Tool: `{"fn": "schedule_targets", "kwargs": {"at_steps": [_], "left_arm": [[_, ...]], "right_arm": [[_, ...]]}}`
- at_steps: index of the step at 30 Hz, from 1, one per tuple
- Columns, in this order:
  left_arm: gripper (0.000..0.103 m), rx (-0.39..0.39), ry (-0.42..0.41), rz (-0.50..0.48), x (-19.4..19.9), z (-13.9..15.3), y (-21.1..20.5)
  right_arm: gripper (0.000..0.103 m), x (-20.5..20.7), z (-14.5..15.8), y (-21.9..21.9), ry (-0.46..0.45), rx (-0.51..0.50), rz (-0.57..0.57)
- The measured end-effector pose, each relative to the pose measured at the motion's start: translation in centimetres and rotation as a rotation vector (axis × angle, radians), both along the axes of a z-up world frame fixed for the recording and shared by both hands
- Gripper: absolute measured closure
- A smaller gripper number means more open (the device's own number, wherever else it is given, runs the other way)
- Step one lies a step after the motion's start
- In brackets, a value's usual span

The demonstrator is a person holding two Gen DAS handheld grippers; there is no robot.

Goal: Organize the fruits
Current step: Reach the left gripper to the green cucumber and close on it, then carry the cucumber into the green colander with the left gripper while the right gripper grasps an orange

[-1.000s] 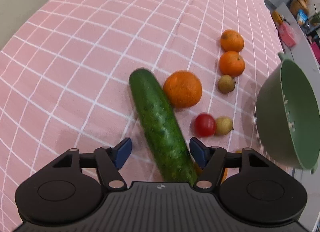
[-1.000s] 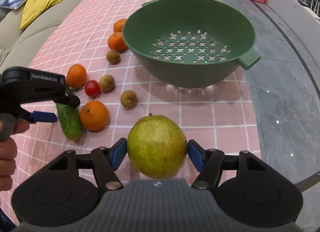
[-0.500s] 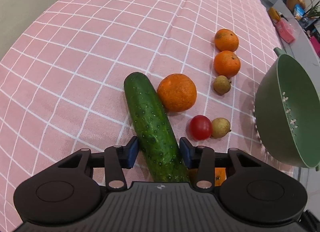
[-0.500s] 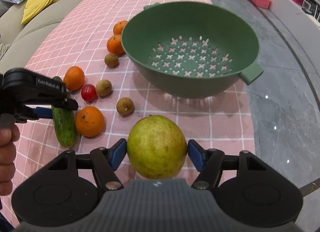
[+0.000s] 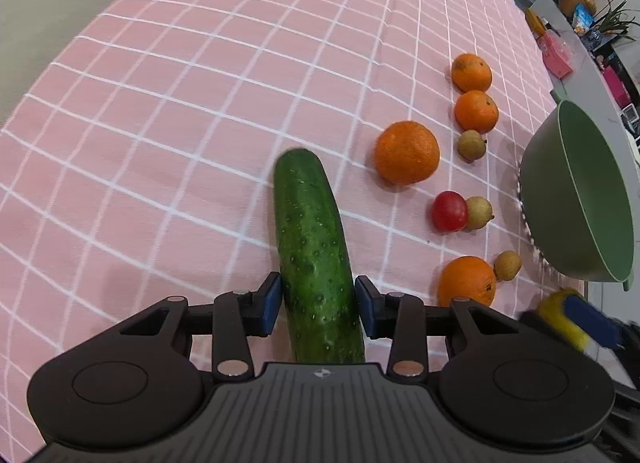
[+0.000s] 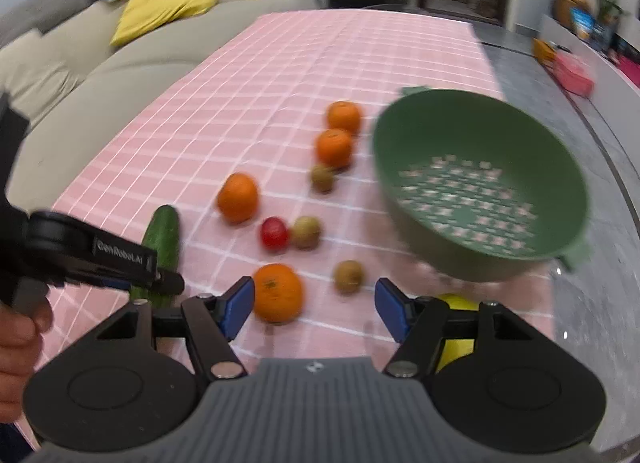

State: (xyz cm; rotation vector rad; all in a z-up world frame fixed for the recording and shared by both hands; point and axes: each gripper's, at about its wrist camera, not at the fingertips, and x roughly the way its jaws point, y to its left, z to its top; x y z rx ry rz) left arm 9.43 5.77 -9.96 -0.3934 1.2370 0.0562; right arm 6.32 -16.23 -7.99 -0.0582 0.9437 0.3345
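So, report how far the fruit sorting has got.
Done: nothing; the colander is empty. In hand: the left gripper clamps the cucumber; the right gripper is open, a yellow-green fruit beside it. Left: four oranges, the tomato and three small brown fruits lie on the cloth.

Our left gripper (image 5: 319, 305) has closed on the cucumber (image 5: 314, 251); our right gripper (image 6: 314, 309) has released the yellow-green fruit (image 6: 456, 333) and opened.

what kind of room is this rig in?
Likely a home living room: a beige sofa with a yellow cushion sits beside a table under a pink checked tablecloth, and a green plastic colander stands on it.
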Motion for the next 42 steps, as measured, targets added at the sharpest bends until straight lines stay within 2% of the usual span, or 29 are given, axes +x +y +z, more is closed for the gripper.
{"fn": "schedule_targets", "kwargs": {"at_steps": [4,8,10,11,12,13,16,18,21,26,35,42], "left_arm": [[0.060,0.007,-0.022,-0.019,-0.7,0.8,1.1],[0.061,-0.018,-0.012,-0.020,-1.0,0.4,2.1],[0.061,-0.021,-0.009,-0.021,-1.0,0.1,2.3],[0.061,-0.020,-0.008,-0.024,-1.0,-0.1,2.2],[0.061,-0.014,-0.007,-0.029,-1.0,-0.2,2.1],[0.061,-0.006,-0.008,-0.036,-1.0,-0.3,1.8],[0.062,0.011,-0.022,-0.050,-1.2,-0.3,1.6],[0.062,-0.012,-0.038,-0.037,-1.4,-0.2,2.0],[0.062,-0.104,-0.066,0.001,-2.0,0.2,3.3],[0.062,-0.215,-0.105,0.051,-2.9,1.2,4.5],[0.062,-0.132,-0.159,-0.064,-1.8,5.3,1.2],[0.062,-0.079,-0.208,-0.198,0.3,7.4,-3.3]], "right_arm": [[0.045,0.7,-2.5,2.2,0.039,-0.033,0.029],[0.047,1.4,-4.2,3.6,0.051,-0.067,0.025],[0.048,1.8,-4.6,3.9,0.054,-0.074,0.013],[0.051,1.9,-4.8,3.9,0.059,-0.074,0.008],[0.060,2.1,-5.0,3.9,0.066,-0.067,0.008],[0.061,2.2,-5.0,3.8,0.074,-0.055,0.012],[0.062,2.3,-4.9,3.7,0.083,-0.060,0.013],[0.062,2.2,-4.7,3.3,0.095,-0.036,0.007],[0.062,2.0,-4.1,2.8,0.091,-0.023,0.003],[0.062,1.7,-2.3,2.2,0.072,0.008,-0.010],[0.062,1.7,2.3,0.8,0.015,0.034,-0.029],[0.062,2.8,4.8,-2.5,-0.019,0.038,-0.077]]}}
